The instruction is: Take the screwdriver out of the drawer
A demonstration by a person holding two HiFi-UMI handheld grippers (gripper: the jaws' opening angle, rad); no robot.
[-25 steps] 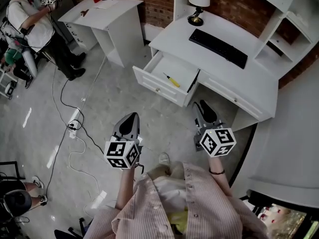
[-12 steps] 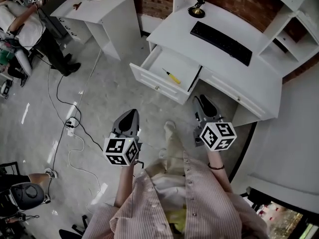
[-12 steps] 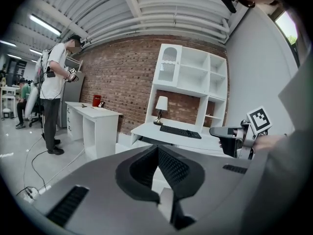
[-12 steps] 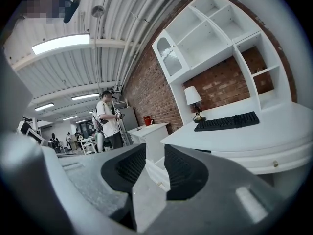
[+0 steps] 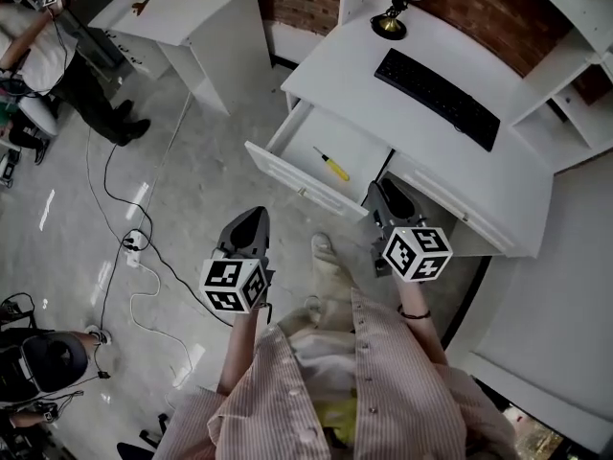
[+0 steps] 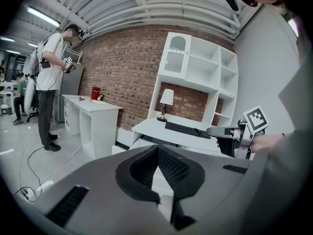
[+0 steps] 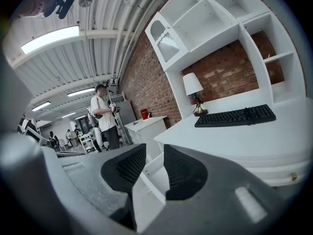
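Yellow screwdriver (image 5: 332, 165) lies thin in the drawer (image 5: 287, 175); clenched left claw (image 5: 252, 222) and barely parted right claw (image 5: 387, 194) may miss it.

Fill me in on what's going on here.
A person in a striped shirt stands in front of a white desk, holding a gripper in each hand. The desk's white drawer is pulled open. A yellow-handled screwdriver lies inside it, untouched. The left gripper is shut on nothing and the right gripper is open and empty. Both hover short of the drawer, so the pick-up has not begun.
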